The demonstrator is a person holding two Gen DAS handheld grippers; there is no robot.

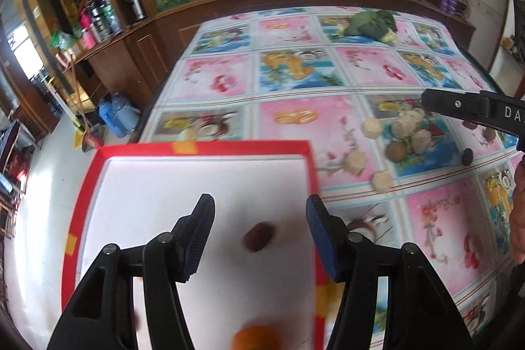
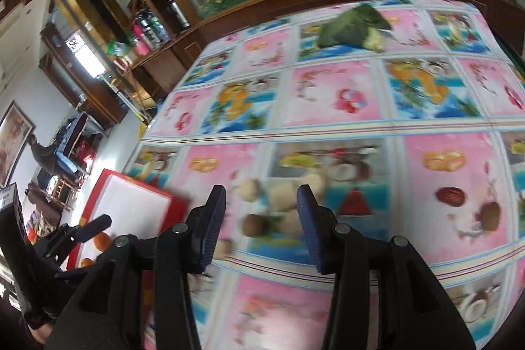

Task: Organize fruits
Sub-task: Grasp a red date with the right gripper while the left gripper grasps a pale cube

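Date (image 1: 258, 236) in tray (image 1: 203, 148)

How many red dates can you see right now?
2. One red date lies in the red-rimmed tray between the left gripper's open fingers; another red date lies on the tablecloth, right of the pale pile. Others may be hidden.

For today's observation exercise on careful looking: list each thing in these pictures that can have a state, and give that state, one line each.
Left tongs: open, empty, above the tray.
Right tongs: open, empty, above the pale fruits.
Red-rimmed tray: on the table's edge, partly filled.
Red date: loose in the tray.
Orange: in the tray.
Pale round fruits: clustered on the tablecloth, outside the tray.
Leafy green vegetable: lying at the far end.
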